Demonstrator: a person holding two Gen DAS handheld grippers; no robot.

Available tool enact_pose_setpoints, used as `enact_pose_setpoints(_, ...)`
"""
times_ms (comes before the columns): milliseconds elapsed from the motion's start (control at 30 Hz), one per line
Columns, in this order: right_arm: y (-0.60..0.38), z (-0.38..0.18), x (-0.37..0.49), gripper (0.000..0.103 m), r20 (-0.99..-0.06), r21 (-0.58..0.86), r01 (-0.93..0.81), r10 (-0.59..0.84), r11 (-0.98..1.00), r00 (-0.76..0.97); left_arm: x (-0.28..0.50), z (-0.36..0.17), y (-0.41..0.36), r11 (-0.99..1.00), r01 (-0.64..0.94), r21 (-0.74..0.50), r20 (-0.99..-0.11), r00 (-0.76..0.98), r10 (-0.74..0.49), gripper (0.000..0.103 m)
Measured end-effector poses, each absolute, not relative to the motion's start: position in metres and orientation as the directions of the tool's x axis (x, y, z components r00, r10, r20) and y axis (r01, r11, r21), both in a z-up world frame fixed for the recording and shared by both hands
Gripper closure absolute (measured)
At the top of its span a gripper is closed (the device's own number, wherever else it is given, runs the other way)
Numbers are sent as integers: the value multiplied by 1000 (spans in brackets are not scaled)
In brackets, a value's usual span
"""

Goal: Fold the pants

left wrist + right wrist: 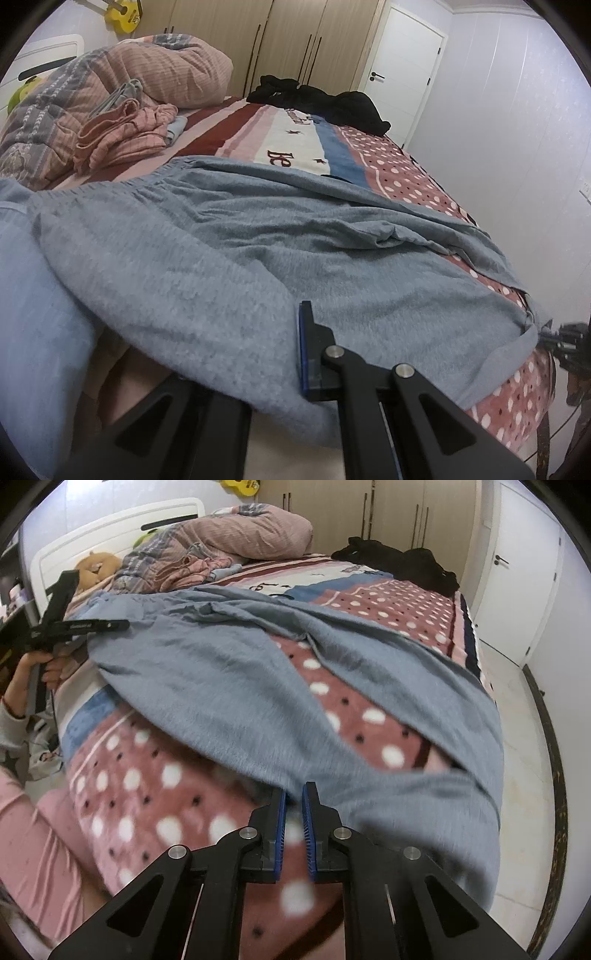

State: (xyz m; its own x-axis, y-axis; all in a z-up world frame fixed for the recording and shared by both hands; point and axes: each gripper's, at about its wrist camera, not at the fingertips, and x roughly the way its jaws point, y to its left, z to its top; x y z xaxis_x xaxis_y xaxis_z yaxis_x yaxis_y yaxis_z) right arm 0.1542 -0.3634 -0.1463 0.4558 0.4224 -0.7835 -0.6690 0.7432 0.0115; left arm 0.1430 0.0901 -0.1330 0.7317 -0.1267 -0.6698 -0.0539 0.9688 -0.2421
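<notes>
Grey-blue pants (pixel 236 251) lie spread across the bed, the elastic waist (pixel 147 181) on the left and the two legs running right. In the right wrist view the legs (pixel 229 686) split in a V over the dotted blanket. My left gripper (pixel 295 314) is shut on the pants' near edge by the waist; cloth drapes over its left finger and hides it. A hand holds that gripper (pixel 123 624) at the left in the right wrist view. My right gripper (pixel 294 792) is shut on the near leg's hem, and shows at the stretched cuff (pixel 554 332).
A black garment (pixel 325 99) lies at the bed's far end. Folded pink clothes (pixel 125 133) and hangers rest beside a rolled quilt (pixel 159 70). The dotted blanket (pixel 147 786) hangs over the near edge. Wardrobes and a white door (pixel 402 74) stand behind; floor (pixel 524 738) runs along the right.
</notes>
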Motion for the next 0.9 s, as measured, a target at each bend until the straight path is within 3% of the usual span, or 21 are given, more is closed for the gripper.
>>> enact_pose_setpoints(233, -386, -146, 126, 98, -770, 45, -576, 396, 816, 501, 139, -132, 85, 970, -44, -238, -671, 730, -131, 101)
enact_pose_setpoints(267, -391, -140, 131, 94, -762, 58, -558, 397, 828, 511, 139, -132, 85, 970, -44, -237, -671, 730, -131, 101)
enact_pose_setpoints(333, -396, -130, 142, 74, -754, 26, -536, 368, 844, 544, 139, -130, 86, 971, -42, -237, -669, 732, -132, 101)
enact_pose_setpoints(400, -400, -125, 160, 71, -763, 13, -508, 337, 861, 551, 138, -129, 87, 969, -41, -242, -666, 734, -136, 101)
enact_pose_setpoints(467, -409, -123, 187, 67, -786, 89, -425, 326, 901, 526, 138, -128, 87, 968, -42, -247, -663, 736, -137, 101)
enact_pose_setpoints(533, -416, -125, 207, 39, -801, 158, -315, 309, 936, 513, 138, -128, 87, 968, -42, -246, -661, 738, -136, 101)
enact_pose_setpoints(567, -422, -127, 219, 36, -805, 201, -228, 293, 953, 516, 138, -128, 87, 968, -41, -246, -660, 739, -136, 101)
enact_pose_setpoints(733, -426, -146, 247, 30, -849, 220, 32, 175, 975, 499, 140, -128, 88, 967, -34, -254, -657, 739, -147, 101)
enact_pose_setpoints(900, -419, -160, 266, 28, -863, 152, 163, 51, 975, 503, 139, -128, 89, 964, -29, -265, -651, 743, -157, 101)
